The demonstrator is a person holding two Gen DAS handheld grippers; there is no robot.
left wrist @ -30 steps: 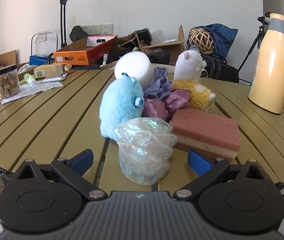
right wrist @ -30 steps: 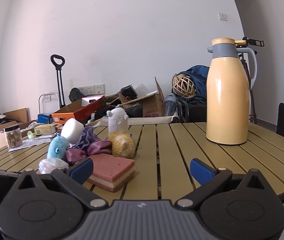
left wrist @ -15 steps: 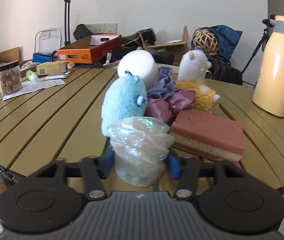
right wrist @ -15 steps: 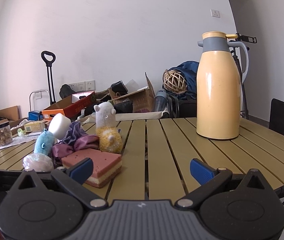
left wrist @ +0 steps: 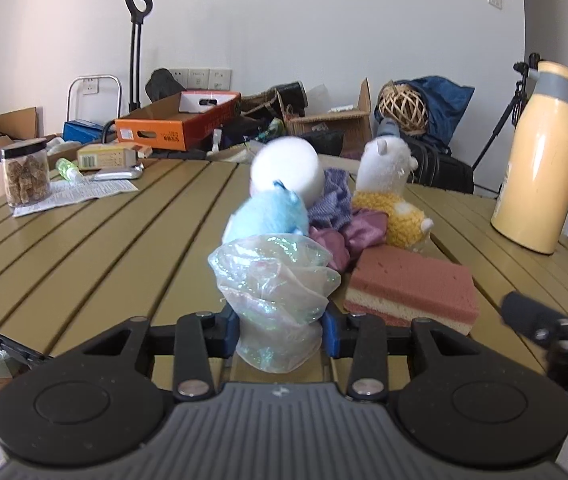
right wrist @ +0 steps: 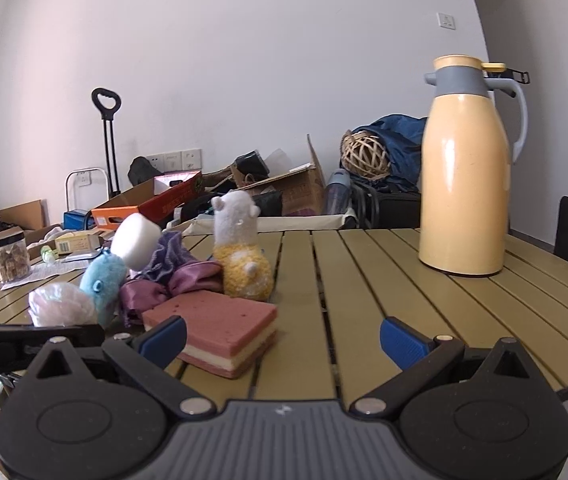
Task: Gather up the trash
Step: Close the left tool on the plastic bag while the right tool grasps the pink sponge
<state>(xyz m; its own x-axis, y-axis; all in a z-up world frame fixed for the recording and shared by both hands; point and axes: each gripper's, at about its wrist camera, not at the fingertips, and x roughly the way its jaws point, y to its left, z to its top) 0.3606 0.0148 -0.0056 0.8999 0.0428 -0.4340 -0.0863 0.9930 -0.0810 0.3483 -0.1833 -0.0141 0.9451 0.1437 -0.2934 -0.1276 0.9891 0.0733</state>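
The right claw hangs wide open over the bench's near edge, a pink sponge just ahead of its left finger; a yellow thermos stands toward the far right corner.

On my feed, non-task stock on the slatted bench:
- 1 pink sponge, flat, near the front edge.
- 1 blue plush, upright, with a white foam cylinder tilted behind its head.
- Purple cloth, bunched between the blue plush and 1 white-and-yellow plush, touching both.
- 1 yellow thermos jug, upright, well apart at the right.
- 1 black-lidded jar of brown chunks on a paper sheet, far left.
- Beyond the bench: 1 orange box, 1 wicker ball.
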